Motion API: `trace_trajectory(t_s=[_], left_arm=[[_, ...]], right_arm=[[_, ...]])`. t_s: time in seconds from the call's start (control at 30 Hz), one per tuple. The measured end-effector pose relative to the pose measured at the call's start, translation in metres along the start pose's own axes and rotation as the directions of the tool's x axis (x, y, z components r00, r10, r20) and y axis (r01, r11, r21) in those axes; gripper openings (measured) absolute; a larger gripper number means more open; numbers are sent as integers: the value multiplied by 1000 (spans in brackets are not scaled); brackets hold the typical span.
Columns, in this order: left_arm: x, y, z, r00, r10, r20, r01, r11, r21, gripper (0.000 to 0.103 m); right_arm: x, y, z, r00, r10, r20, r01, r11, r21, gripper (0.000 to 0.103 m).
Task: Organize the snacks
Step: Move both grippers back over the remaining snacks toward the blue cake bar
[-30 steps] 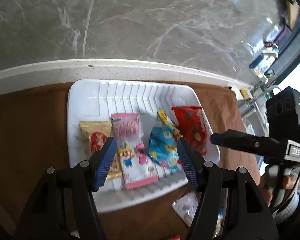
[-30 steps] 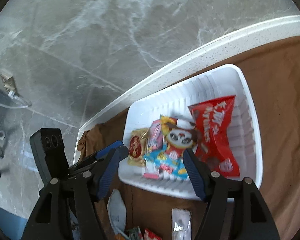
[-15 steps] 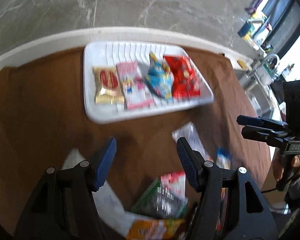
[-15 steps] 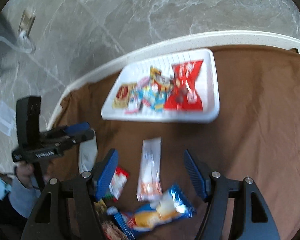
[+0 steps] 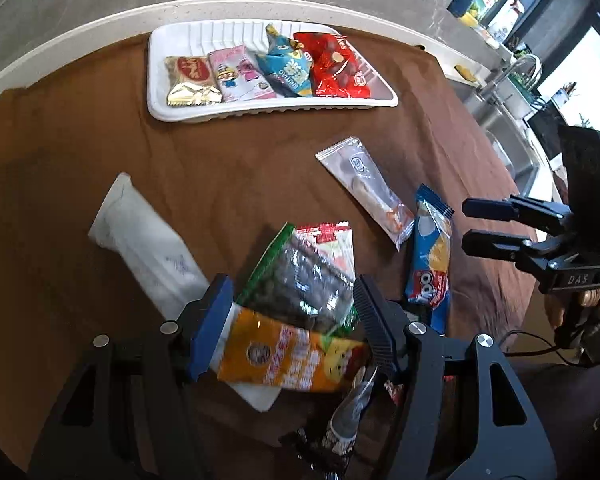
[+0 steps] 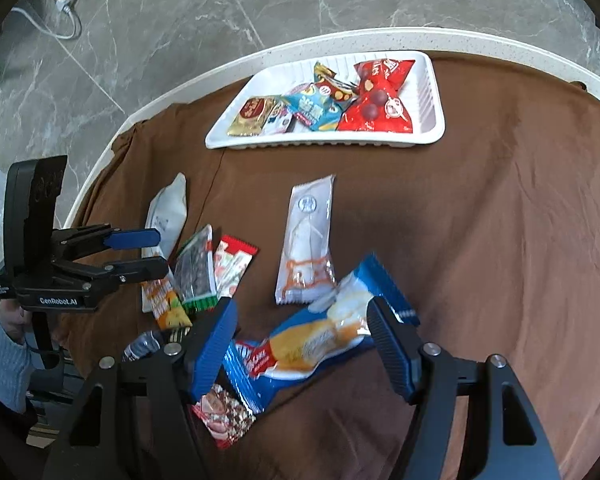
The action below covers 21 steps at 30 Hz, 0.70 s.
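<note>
Claws (image 5: pixel 292 320) retreated from tray (image 5: pixel 172 114); snacks (image 5: pixel 300 280) beneath (untouched).

We see bright daylight, entering from window (image 5: pixel 572 80) at right of left wrist view; pane blown out white. We note glare on shiny wrappers: seed packet (image 5: pixel 300 280), red bag (image 5: pixel 336 66) in tray (image 5: pixel 260 110). Soft shadows only on brown cloth (image 6: pixel 480 200). We find both views mostly sharp; slight motion blur on blue wafer pack (image 6: pixel 320 336). Strong fisheye bending at edges, corners vignetted black. Near fingers (image 5: pixel 212 320) slightly soft.
</note>
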<state>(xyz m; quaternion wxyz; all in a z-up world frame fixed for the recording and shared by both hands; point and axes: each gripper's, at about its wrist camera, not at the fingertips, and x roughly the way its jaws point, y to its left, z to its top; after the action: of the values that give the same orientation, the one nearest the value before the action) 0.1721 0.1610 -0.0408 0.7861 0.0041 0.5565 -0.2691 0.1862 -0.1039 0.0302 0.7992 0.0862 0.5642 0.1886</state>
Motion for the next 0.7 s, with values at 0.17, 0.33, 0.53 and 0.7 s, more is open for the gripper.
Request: trace_trajectory(t_s=[0.17, 0.33, 0.53, 0.7], left_arm=[[-9, 9, -14, 1000, 20, 6, -20, 999, -31, 61], [-16, 24, -19, 999, 36, 22, -34, 997, -73, 61], [-14, 55, -24, 998, 60, 11, -57, 979, -194, 61], [-10, 71, -17, 998, 54, 25, -45, 960, -277, 61]], right_arm=[[-1, 8, -12, 1000, -29, -9, 29, 1000, -3, 70], [3, 19, -21, 999, -44, -24, 43, 999, -29, 70], [7, 35, -24, 997, -67, -25, 65, 995, -75, 70], [7, 41, -23, 997, -73, -15, 71, 993, -93, 70]])
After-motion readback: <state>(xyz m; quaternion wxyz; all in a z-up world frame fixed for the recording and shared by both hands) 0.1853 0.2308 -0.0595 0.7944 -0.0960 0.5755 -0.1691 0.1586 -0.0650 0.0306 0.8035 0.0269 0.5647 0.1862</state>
